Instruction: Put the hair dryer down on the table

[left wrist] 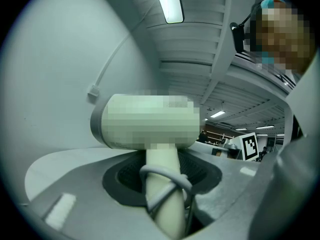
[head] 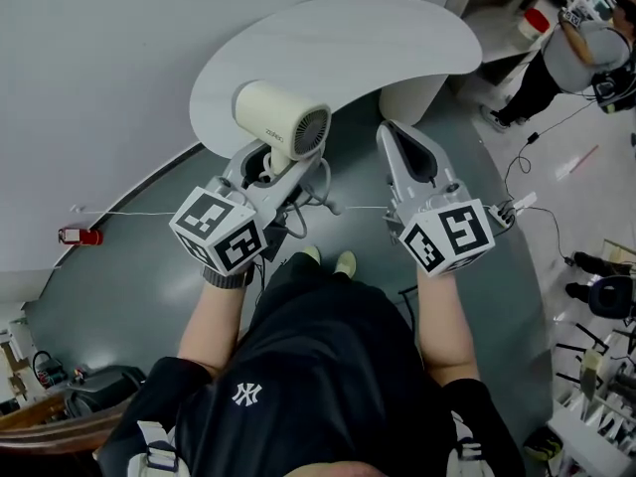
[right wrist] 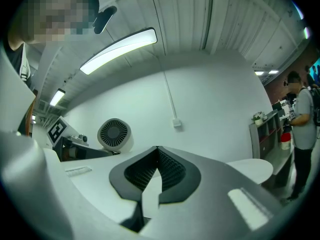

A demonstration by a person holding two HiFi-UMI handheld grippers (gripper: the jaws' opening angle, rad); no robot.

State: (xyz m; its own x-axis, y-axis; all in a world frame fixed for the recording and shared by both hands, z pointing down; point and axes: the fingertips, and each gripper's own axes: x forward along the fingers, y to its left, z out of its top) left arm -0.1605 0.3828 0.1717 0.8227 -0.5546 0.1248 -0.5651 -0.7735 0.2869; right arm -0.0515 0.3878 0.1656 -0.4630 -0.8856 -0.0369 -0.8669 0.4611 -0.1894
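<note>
Hair dryer (head: 283,117), grille toward right tool (head: 396,135)

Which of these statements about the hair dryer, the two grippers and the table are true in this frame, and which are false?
1. The left gripper is clamped on the hair dryer's handle. True.
2. The right gripper holds the cord. False: its jaws are together with nothing between them.
3. The hair dryer lies flat on the white table. False: it is held upright, handle down, in the left gripper.
4. A gray cord loops across the dryer's handle. True.
</note>
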